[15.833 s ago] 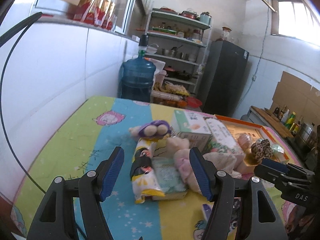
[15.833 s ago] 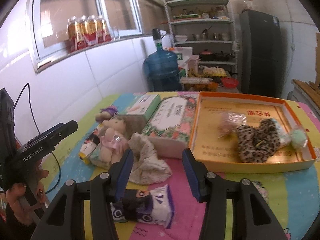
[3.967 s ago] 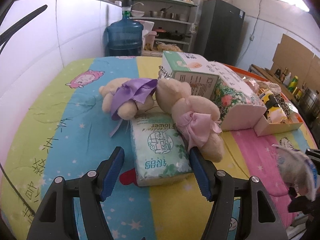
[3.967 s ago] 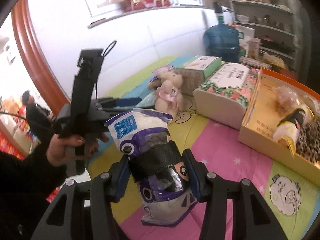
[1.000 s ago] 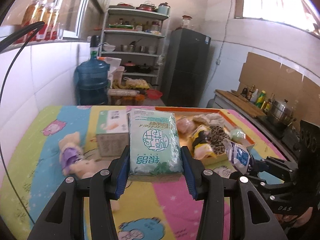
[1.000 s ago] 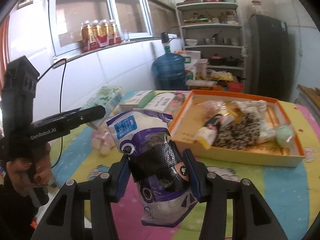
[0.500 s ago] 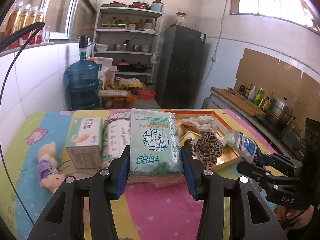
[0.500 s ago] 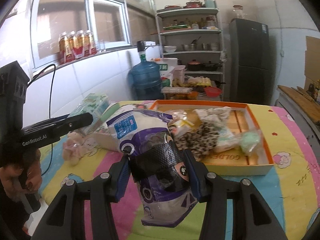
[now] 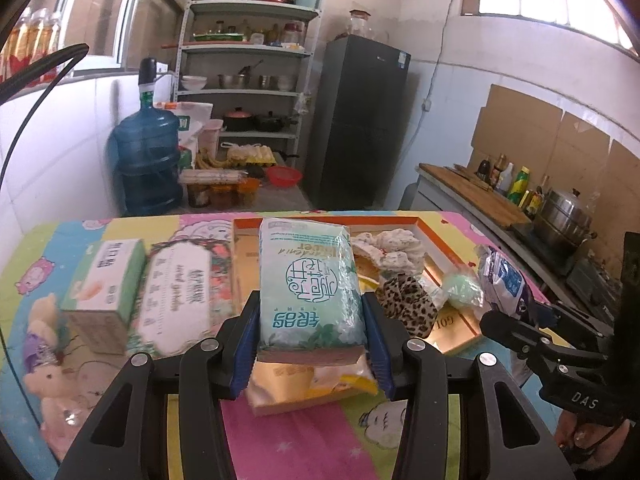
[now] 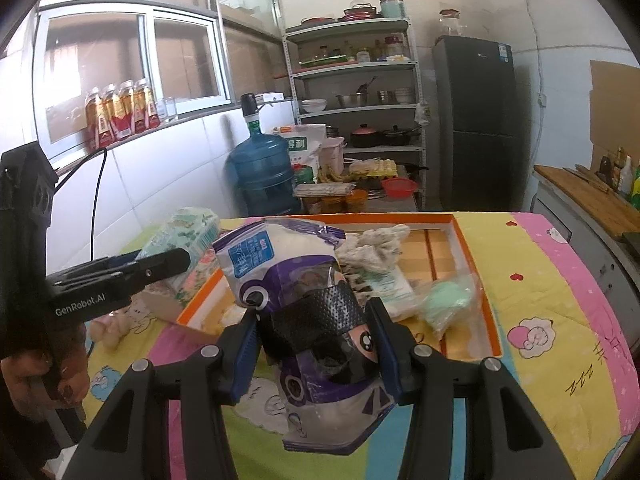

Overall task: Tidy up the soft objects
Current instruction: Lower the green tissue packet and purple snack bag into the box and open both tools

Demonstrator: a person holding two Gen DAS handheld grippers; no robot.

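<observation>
Left gripper (image 9: 311, 344): clamped on the green tissue pack (image 9: 310, 288), held above the near edge of the orange tray (image 9: 424, 227).
Right gripper (image 10: 316, 344): clamped on the purple and white pouch (image 10: 304, 304), held in front of the tray.
Tray: on the surface (image 10: 540, 280), holding a leopard-print cloth (image 9: 404, 304) and a white rag (image 10: 372, 248).
Left of tray: two tissue boxes (image 9: 176, 296), with plush bears (image 9: 44, 352) nearer.

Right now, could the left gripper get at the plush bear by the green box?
Probably not yet: the left gripper is shut on the tissue pack, so its jaws are full. The plush bear lies uncovered on the table once that pack is set down.
</observation>
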